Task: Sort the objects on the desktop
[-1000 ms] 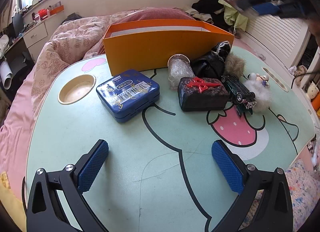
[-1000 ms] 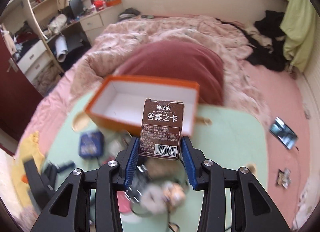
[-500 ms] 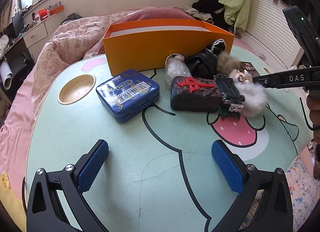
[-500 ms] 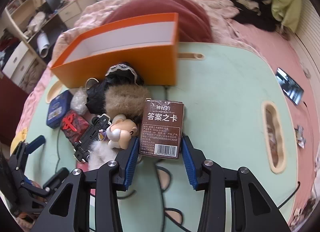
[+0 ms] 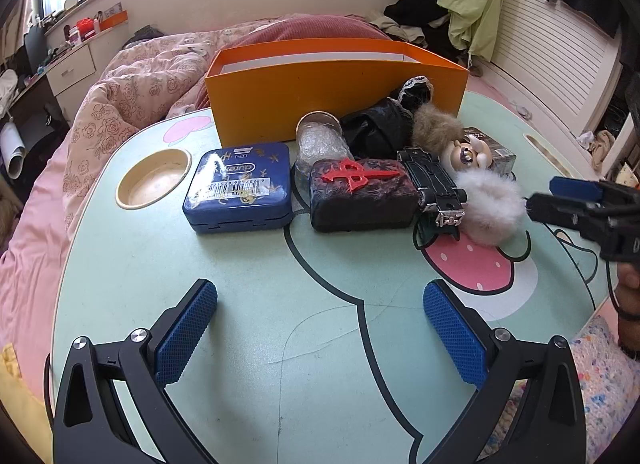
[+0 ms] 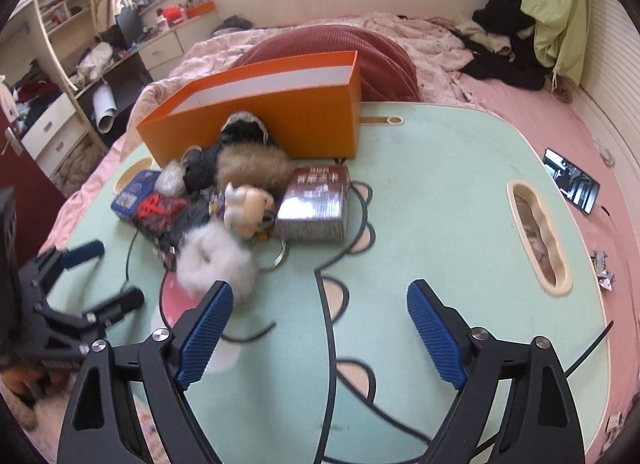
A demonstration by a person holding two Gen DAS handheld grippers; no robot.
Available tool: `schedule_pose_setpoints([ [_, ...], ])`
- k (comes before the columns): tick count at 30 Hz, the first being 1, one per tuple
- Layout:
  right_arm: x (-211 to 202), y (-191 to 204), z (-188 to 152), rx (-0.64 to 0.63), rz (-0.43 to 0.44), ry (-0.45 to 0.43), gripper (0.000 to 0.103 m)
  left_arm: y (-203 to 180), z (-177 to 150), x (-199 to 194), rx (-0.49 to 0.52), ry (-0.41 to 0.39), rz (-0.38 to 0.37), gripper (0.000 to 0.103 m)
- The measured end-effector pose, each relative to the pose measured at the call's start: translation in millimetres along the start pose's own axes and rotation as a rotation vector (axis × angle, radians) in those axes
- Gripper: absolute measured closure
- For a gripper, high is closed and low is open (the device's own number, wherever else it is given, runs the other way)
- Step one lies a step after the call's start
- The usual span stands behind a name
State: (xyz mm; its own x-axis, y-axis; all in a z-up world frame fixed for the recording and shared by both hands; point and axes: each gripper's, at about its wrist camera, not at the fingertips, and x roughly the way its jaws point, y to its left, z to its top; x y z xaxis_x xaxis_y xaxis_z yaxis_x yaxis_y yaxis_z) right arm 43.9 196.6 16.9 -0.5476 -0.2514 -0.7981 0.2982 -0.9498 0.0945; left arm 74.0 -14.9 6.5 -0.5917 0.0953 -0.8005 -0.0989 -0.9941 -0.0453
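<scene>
Jaws of both grippers spread, right's just opened, empty; glossy rectangular card box [image 6: 316,203] lies flat beside fluffy white pompom [image 6: 216,260].

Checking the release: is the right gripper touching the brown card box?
Apart. In the right wrist view the right gripper, its jaws just opened with nothing between them, shows bare table between its pads and the card box.

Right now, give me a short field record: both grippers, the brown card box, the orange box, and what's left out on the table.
left gripper: open, empty, over bare table
right gripper: jaws just opened, nothing between them
brown card box: lying on the green cartoon table, beside the pile
orange cardboard box: upright behind the pile; contents hidden
unsorted: blue tin, dark red-emblem case, black toy car, white fluffy toy
</scene>
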Motion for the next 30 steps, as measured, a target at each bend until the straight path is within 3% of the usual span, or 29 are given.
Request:
schedule_pose_setpoints([
  [2, 6.8, 12.1, -6.8, -0.088, -0.067, 0.0, 0.001, -0.4, -0.2, -0.2, 0.002, -0.001, 0.002, 0.0],
  [30, 14.5, 7.2, -3.8, -0.091, -0.052, -0.009, 0.0, -1.2, -0.3, -0.2, 0.004, -0.002, 0.006, 0.0],
])
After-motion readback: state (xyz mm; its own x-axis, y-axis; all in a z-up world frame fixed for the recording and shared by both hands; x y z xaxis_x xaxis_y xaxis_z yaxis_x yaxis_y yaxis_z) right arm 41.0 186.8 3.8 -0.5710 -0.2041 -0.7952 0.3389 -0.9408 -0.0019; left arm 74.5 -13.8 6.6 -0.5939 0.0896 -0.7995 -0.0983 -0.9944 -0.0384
